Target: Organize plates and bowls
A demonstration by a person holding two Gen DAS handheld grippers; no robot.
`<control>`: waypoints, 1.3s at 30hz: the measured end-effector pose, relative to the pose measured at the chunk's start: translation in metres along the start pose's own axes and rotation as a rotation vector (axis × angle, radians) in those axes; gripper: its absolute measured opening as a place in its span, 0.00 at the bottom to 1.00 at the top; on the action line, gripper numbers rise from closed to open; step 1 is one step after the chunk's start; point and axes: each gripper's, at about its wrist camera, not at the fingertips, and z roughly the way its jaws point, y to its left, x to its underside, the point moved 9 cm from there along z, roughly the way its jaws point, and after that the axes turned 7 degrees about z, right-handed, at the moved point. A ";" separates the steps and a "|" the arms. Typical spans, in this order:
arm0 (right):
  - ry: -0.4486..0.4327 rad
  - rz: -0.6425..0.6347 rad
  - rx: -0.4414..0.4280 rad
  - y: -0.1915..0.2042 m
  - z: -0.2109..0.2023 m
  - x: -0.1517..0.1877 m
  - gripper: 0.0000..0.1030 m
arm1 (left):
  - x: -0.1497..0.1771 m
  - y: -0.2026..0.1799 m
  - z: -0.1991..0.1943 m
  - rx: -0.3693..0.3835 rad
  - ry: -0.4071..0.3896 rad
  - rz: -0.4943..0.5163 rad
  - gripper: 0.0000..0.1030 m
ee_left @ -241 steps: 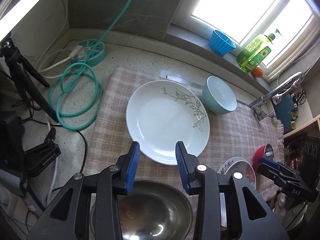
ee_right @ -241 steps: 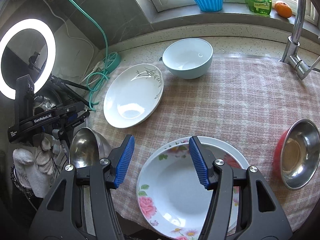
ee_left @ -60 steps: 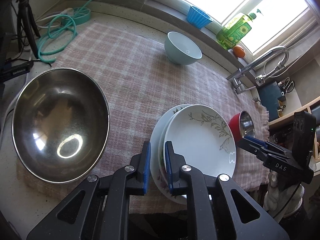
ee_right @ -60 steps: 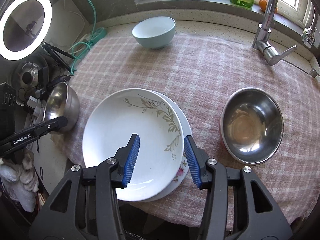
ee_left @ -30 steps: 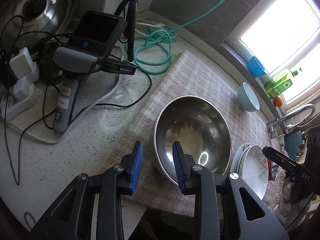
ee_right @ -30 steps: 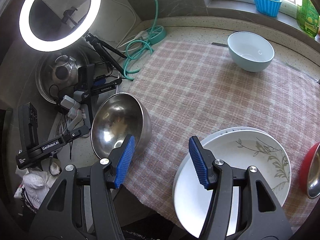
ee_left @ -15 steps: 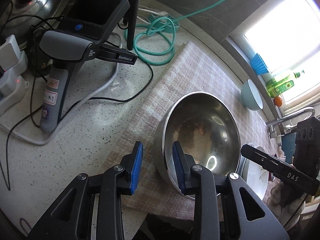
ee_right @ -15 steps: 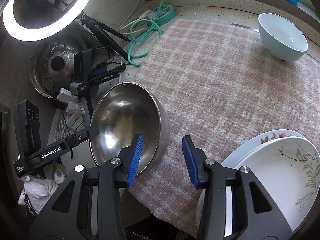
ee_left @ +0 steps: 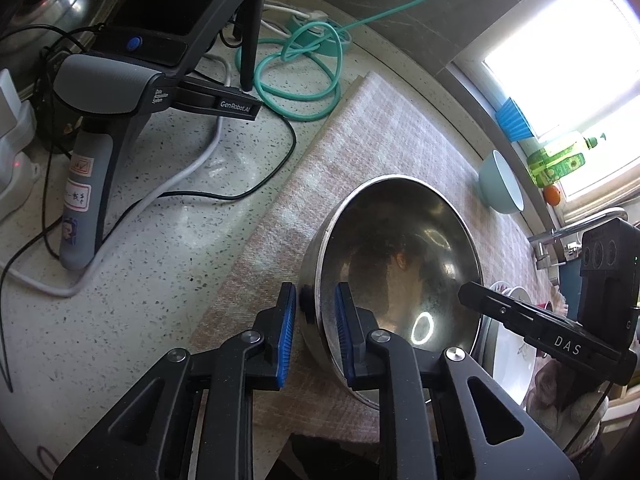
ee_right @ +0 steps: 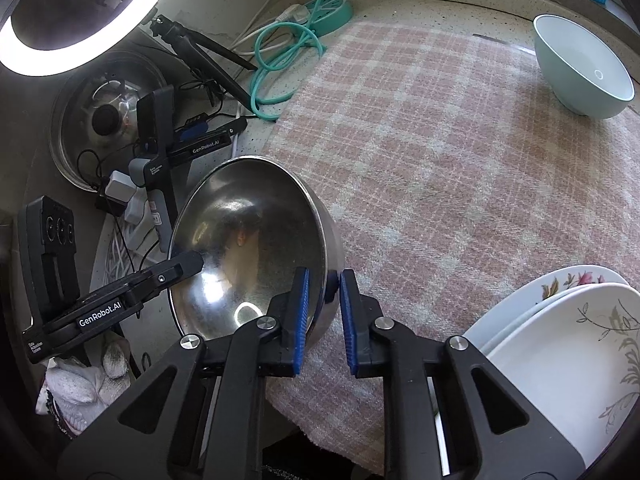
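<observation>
A large steel bowl sits at the left edge of the pink checked cloth. My left gripper straddles the bowl's near left rim, one pad inside and one outside, and its jaws are closing on the wall. On the opposite rim my right gripper is closing the same way. Each gripper shows in the other's view across the bowl. Stacked plates lie to the right. A light blue bowl stands at the far side of the cloth.
Left of the cloth, the speckled counter holds a spare handheld gripper, cables, a coiled teal hose and a pot lid. A ring light glows above. A faucet, blue cup and green bottle are by the window.
Both grippers have come down onto the steel bowl's rim and narrowed their jaws around it. The right one swung left, away from the plates.
</observation>
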 end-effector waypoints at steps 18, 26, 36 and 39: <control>-0.035 0.003 0.019 -0.005 -0.017 -0.004 0.12 | -0.008 -0.015 -0.003 0.001 -0.020 0.028 0.16; -0.070 0.036 0.043 -0.024 -0.036 -0.009 0.12 | -0.020 -0.043 0.004 0.029 -0.026 0.074 0.16; -0.111 0.102 0.074 -0.058 -0.050 -0.019 0.12 | -0.035 -0.077 0.025 0.042 -0.017 0.151 0.16; -0.120 0.112 0.089 -0.066 -0.052 -0.021 0.12 | -0.038 -0.084 0.031 0.043 -0.012 0.166 0.16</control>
